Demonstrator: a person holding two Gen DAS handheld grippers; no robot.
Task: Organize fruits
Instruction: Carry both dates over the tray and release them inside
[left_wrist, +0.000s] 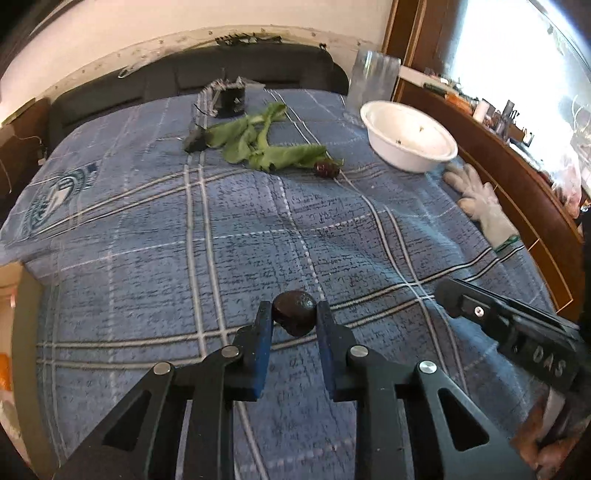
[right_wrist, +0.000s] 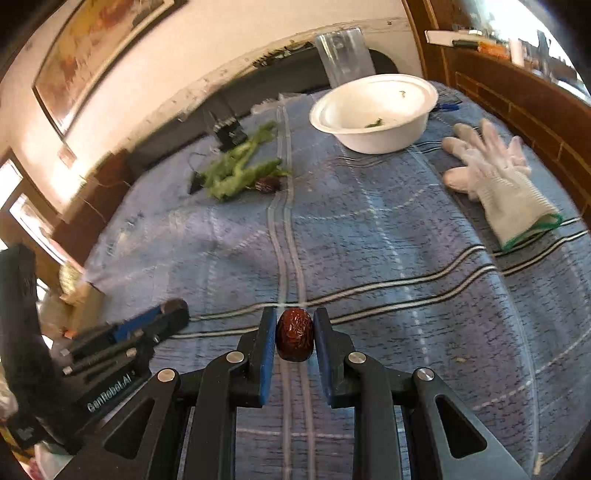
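Observation:
My left gripper (left_wrist: 294, 314) is shut on a dark round fruit (left_wrist: 294, 312), held above the blue plaid cloth (left_wrist: 258, 229). My right gripper (right_wrist: 294, 334) is shut on a wrinkled red-brown date (right_wrist: 294, 334). A third dark red fruit (left_wrist: 326, 169) lies on the cloth beside green leaves (left_wrist: 258, 142); it also shows in the right wrist view (right_wrist: 266, 183). A white bowl (left_wrist: 408, 134) stands at the far right, holding only small leaf scraps (right_wrist: 373, 123). The right gripper's body (left_wrist: 517, 332) shows at the left view's right edge.
A white work glove (right_wrist: 495, 173) lies right of the bowl (right_wrist: 373, 110). A clear plastic container (right_wrist: 343, 55) stands behind the bowl. A small black device (left_wrist: 231, 98) sits at the cloth's far edge. A wooden ledge (left_wrist: 517, 177) borders the right side.

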